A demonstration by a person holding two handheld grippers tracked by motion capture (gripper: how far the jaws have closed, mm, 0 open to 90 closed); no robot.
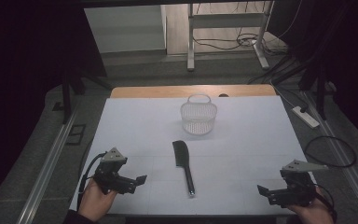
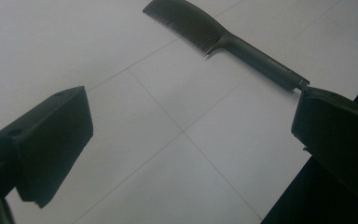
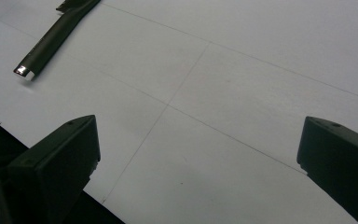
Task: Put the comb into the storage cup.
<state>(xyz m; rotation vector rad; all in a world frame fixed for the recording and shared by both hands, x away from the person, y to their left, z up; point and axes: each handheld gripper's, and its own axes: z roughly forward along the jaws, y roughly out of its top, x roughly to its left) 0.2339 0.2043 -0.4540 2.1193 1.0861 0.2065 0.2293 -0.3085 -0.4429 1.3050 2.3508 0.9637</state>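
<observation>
Comb lay flat on the white table, roughly centre, toothed end pointing away from me toward the basket, handle end with its shiny tip nearest my edge. Basket stood upright beyond it, near the far side, well apart from the comb. My left gripper sat low at the near-left corner, fingers spread wide with nothing between them; in the left gripper view the comb ran diagonally ahead, handle end just by the right-hand finger. My right gripper was at the near-right corner, fingers also wide and empty, well apart from the comb; the right gripper view caught just the handle at upper left.
</observation>
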